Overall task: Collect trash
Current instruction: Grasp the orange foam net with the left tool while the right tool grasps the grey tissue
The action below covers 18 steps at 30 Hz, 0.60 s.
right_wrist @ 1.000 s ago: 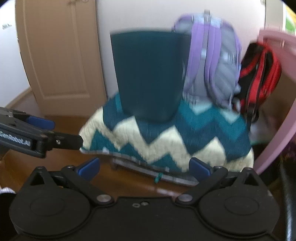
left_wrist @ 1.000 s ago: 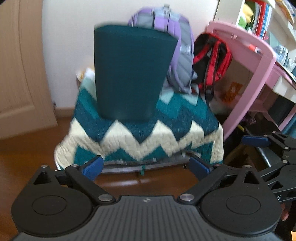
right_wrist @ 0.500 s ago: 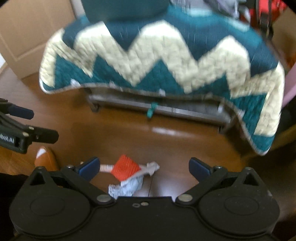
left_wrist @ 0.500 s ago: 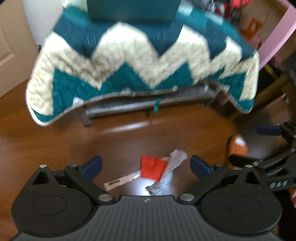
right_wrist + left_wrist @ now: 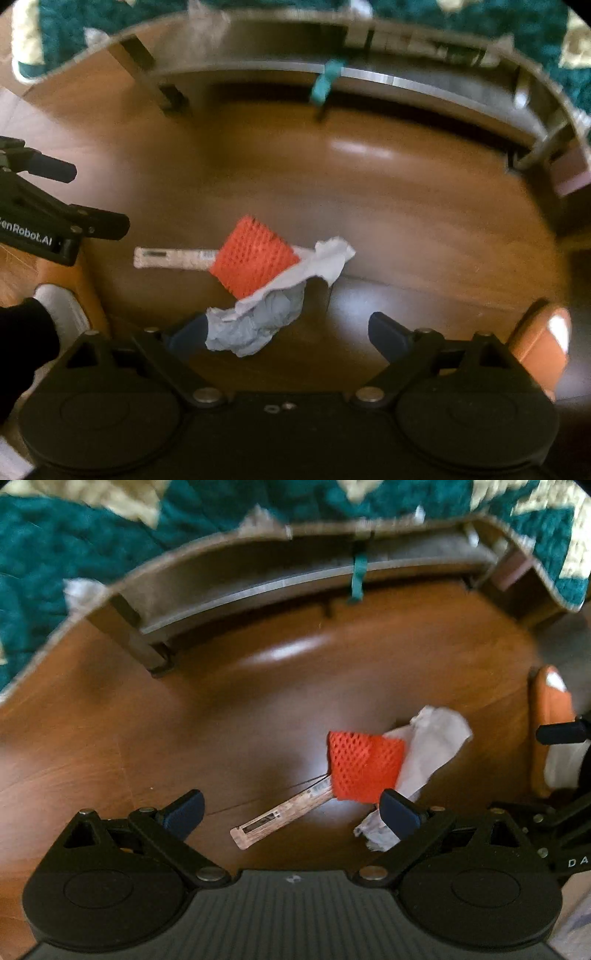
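Trash lies in a small cluster on the wooden floor [image 5: 221, 709]: an orange mesh piece [image 5: 364, 766], a crumpled white tissue [image 5: 258, 321] touching it, and a narrow printed strip [image 5: 280, 818] partly under the mesh. We see the left gripper [image 5: 291, 808] spread wide above the strip, holding nothing. The right gripper [image 5: 286, 332] is closing, its pads not pressing the tissue between them. A zigzag quilt [image 5: 74, 546] drapes a low frame beyond.

Red mesh [image 5: 364, 766], tissue [image 5: 428, 753] on floor [image 5: 221, 709]
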Motion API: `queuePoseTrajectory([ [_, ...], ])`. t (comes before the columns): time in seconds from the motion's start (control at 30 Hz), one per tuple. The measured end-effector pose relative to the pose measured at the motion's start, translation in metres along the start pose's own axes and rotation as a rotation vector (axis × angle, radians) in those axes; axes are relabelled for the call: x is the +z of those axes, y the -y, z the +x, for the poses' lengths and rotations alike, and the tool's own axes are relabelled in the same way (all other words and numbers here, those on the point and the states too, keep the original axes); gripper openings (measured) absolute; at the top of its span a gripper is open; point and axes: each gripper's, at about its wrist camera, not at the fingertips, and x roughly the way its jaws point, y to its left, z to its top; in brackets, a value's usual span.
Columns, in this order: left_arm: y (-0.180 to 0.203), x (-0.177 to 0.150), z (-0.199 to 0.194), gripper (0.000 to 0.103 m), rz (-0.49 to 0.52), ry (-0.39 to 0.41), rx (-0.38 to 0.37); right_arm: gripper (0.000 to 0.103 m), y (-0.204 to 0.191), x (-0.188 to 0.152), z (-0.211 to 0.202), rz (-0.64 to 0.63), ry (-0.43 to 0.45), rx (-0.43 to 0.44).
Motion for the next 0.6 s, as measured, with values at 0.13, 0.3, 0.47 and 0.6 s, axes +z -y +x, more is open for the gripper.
queuePoseTrajectory([
  [0.13,0.005,0.000,0.031,0.101,0.039,-0.014,-0.033,0.091,0.001,-0.001,0.035,0.008,-0.057,0.036],
  [0.3,0.011,0.005,0.070,0.101,0.027,-0.037,-0.099,0.084,-0.001,-0.002,0.074,-0.038,-0.108,0.053],
  [0.47,0.015,0.012,0.104,0.101,0.004,-0.062,-0.120,0.079,0.002,0.000,0.104,-0.042,-0.137,0.066],
  [0.6,0.023,0.016,0.125,0.100,0.002,-0.074,-0.166,0.078,0.004,0.002,0.118,-0.055,-0.143,0.105],
])
